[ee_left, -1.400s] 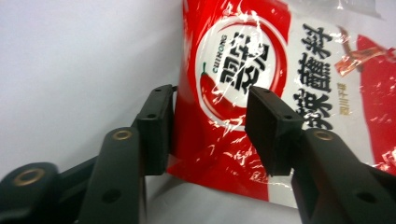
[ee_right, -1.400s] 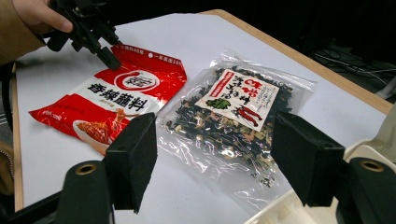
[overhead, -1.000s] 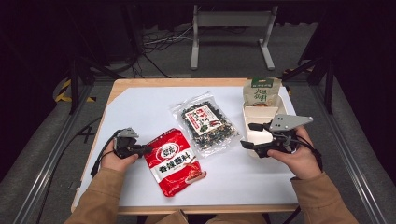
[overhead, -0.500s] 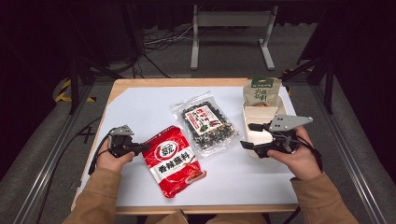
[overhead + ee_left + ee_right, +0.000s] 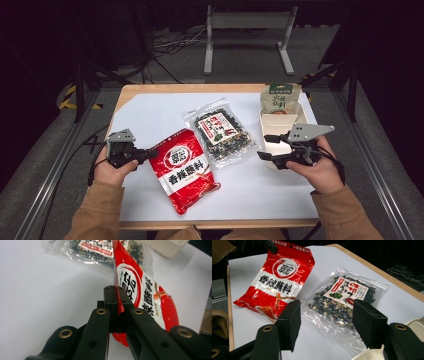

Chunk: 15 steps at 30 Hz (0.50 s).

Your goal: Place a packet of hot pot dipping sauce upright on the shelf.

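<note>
A red seasoning packet [image 5: 185, 170] with white Chinese lettering lies on the white tabletop. My left gripper [image 5: 151, 153] is shut on its left edge. In the left gripper view the jaws pinch the red packet [image 5: 147, 297], with the left gripper [image 5: 114, 293] closed tight on its rim. A clear packet of dark dried seaweed [image 5: 221, 133] lies in the middle. My right gripper [image 5: 264, 146] stands open to its right with nothing between its jaws. In the right gripper view the right gripper [image 5: 325, 315] faces the clear packet [image 5: 342, 297], and the red packet [image 5: 277, 282] lies beyond it.
A beige tray [image 5: 274, 121] sits at the right of the table, beside my right hand. A beige and green packet [image 5: 280, 97] stands at the tray's far end. A bare white surface [image 5: 150, 110] stretches at the back left. The wooden table edge [image 5: 200, 88] runs along the far side.
My left hand has drawn slightly to the left, and the red packet's upper edge has shifted with it. The right gripper has stayed in place.
</note>
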Tool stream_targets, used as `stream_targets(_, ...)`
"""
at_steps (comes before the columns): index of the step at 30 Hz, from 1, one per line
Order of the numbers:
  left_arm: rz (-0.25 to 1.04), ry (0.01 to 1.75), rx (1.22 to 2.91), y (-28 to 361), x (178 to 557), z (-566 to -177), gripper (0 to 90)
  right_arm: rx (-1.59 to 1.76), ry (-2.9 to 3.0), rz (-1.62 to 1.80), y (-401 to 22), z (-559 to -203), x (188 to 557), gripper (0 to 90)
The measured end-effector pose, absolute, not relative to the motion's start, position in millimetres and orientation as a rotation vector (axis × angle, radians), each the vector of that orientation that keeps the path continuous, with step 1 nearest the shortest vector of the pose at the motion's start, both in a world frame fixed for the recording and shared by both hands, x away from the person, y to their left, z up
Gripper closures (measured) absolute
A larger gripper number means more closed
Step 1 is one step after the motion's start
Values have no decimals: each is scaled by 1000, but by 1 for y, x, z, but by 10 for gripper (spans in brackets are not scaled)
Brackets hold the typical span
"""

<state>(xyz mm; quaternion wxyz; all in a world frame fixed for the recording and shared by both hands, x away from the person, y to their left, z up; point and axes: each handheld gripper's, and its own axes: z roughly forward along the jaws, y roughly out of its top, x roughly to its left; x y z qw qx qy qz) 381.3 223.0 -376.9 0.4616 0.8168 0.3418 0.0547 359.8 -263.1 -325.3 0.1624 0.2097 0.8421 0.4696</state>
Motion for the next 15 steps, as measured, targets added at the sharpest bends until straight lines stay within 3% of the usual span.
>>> stream_targets(6, 119, 804, 1981, 221, 370, -358, 900, 574, 2436, 1320, -262, -323, 357, 480)
stream_targets(9, 102, 775, 1975, 220, 364, -349, 900, 570, 2468, 1328, -261, -323, 356, 581)
stream_targets(15, 112, 731, 1973, 215, 354, -335, 900, 565, 2499, 1325, -259, -322, 353, 627)
